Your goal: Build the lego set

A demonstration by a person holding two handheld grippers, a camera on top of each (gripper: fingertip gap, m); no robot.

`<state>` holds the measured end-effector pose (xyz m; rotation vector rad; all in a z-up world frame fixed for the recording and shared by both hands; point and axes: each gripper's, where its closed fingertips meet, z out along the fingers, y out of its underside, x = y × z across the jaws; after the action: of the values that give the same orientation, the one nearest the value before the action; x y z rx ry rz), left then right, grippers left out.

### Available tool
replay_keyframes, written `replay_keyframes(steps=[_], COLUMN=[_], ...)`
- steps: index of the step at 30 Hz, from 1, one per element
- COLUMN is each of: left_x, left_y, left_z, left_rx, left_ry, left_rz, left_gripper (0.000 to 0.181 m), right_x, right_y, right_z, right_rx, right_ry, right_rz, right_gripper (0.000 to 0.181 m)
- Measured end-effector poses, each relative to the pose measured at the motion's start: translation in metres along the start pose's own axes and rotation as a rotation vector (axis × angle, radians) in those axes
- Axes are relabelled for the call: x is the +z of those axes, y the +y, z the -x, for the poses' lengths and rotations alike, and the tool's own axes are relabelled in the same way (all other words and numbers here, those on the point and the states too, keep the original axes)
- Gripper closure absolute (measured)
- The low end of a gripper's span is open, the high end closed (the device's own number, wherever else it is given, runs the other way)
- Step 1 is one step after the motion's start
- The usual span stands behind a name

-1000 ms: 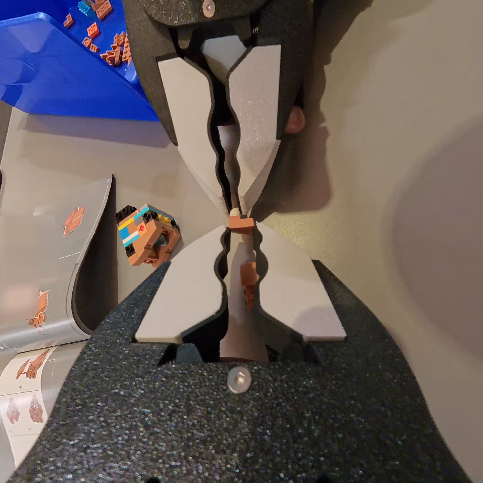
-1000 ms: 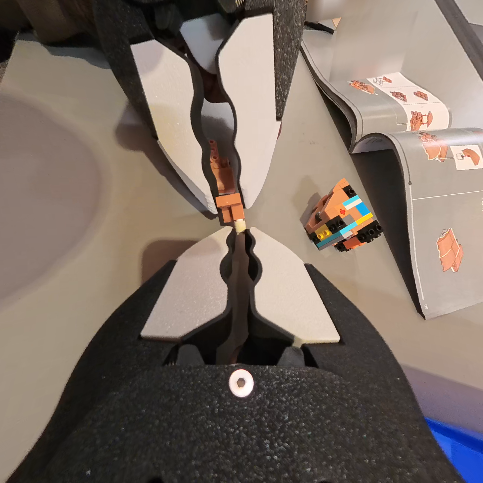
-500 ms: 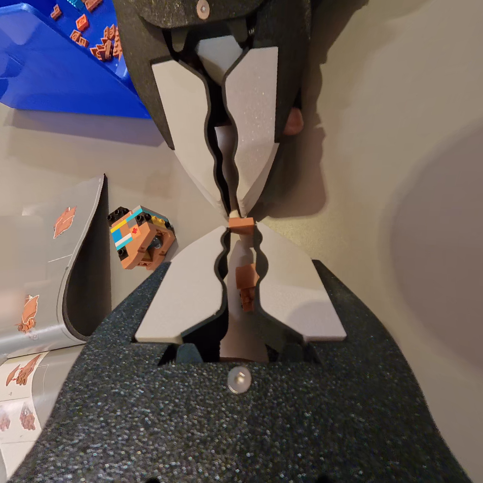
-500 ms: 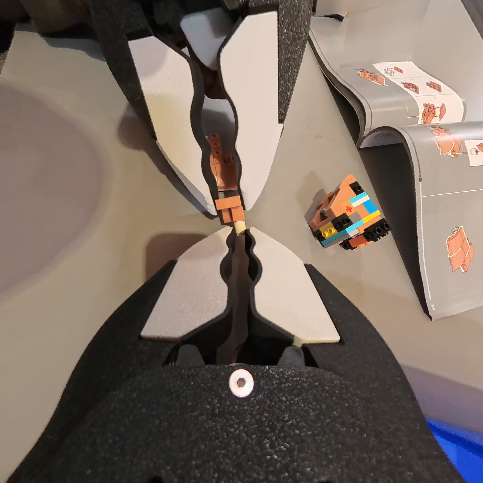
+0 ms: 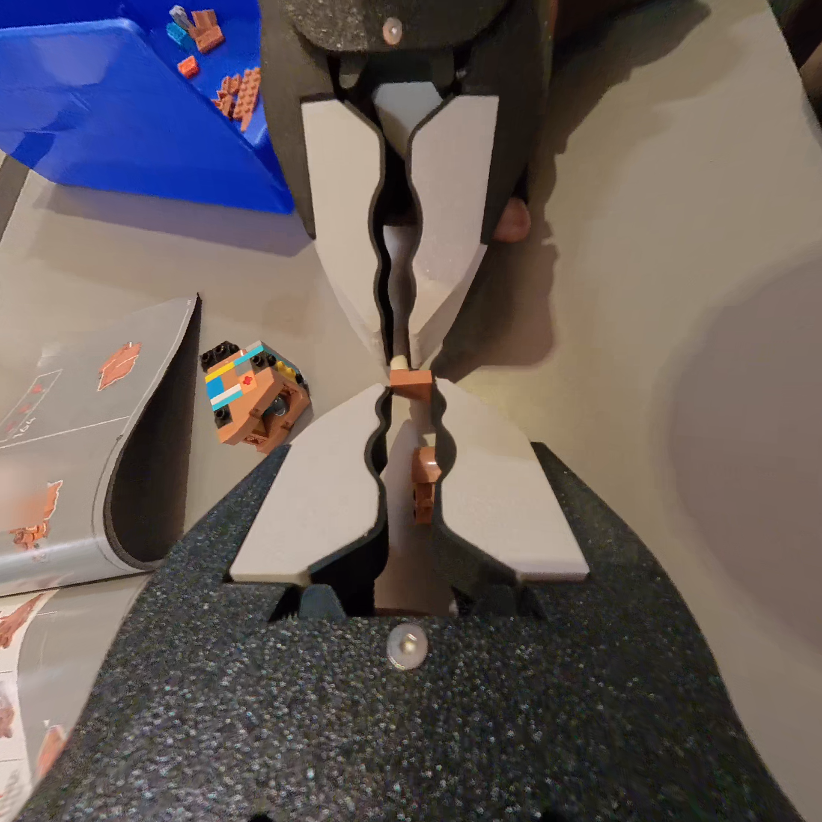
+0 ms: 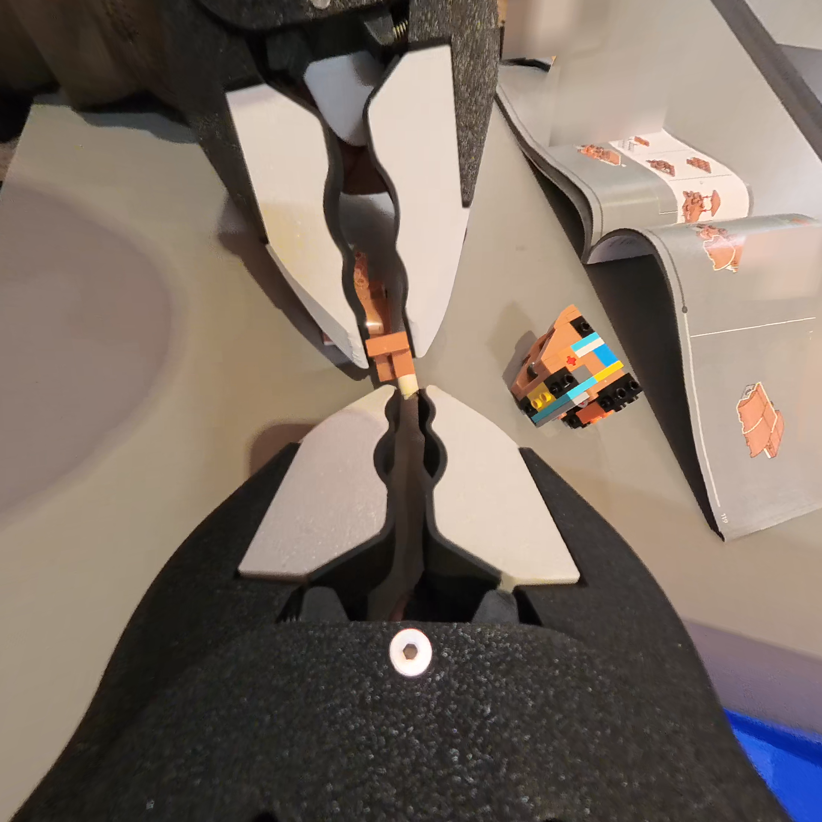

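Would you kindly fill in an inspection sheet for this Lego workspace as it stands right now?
Surface: grey table, matte, with soft shadows.
Job's things: small brown brick assembly held in the left gripper; cream peg at the tip of the right gripper, meeting the brown assembly; multicoloured part-built model lying tilted on the table; open instruction booklet beside it; blue tray holding loose brown bricks.
Clutter: nothing seen.
Grippers: both shut on their pieces, tip to tip above the table.
Cables: nothing seen.
Surroundings: a fingertip shows behind the right gripper; otherwise nothing seen.
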<state>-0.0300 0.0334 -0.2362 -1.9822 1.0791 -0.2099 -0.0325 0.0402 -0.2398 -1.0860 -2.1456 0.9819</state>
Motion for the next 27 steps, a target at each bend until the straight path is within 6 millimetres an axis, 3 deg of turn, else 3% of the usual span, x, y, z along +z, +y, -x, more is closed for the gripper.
replay_keyframes(steps=[7,16,27], left_x=[-0.008,-0.037,-0.043], left_y=[-0.002,-0.012,-0.010], left_z=[0.011,0.039,0.050], left_rx=[-0.187,-0.722,-0.979], left_ry=[0.019,0.147,0.215], left_rz=[-0.107,-0.395,-0.485], left_gripper=[0.165,0.165,0.165], right_x=[-0.004,-0.006,-0.009], right_y=[-0.008,-0.013,-0.025], right_z=[-0.007,-0.016,-0.024], right_rx=[0.023,0.005,-0.088], right_ry=[0.029,0.103,0.237], right_rz=[-0.063,-0.103,-0.170], right_gripper=[0.160,0.156,0.157])
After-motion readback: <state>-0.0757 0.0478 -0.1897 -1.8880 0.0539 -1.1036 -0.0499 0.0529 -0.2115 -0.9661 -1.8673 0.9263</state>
